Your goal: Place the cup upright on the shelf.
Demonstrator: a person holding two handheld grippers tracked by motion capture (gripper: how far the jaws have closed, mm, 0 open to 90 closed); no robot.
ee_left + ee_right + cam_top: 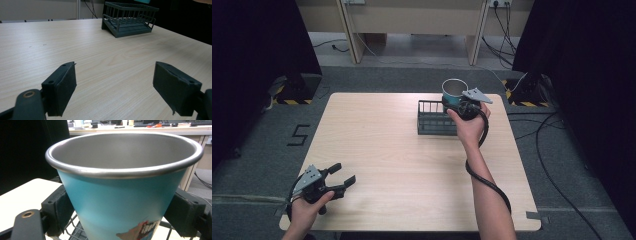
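right gripper view: cup [120,202] label unreadable

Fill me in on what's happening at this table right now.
A person works with a handheld gripper in each hand. The right gripper is clamped on a blue metal cup with a silver rim, holding it upright above the right end of a dark grey wire rack at the far side of the light wooden table. The cup looks empty. The left gripper is open and holds nothing, at the table's near left corner.
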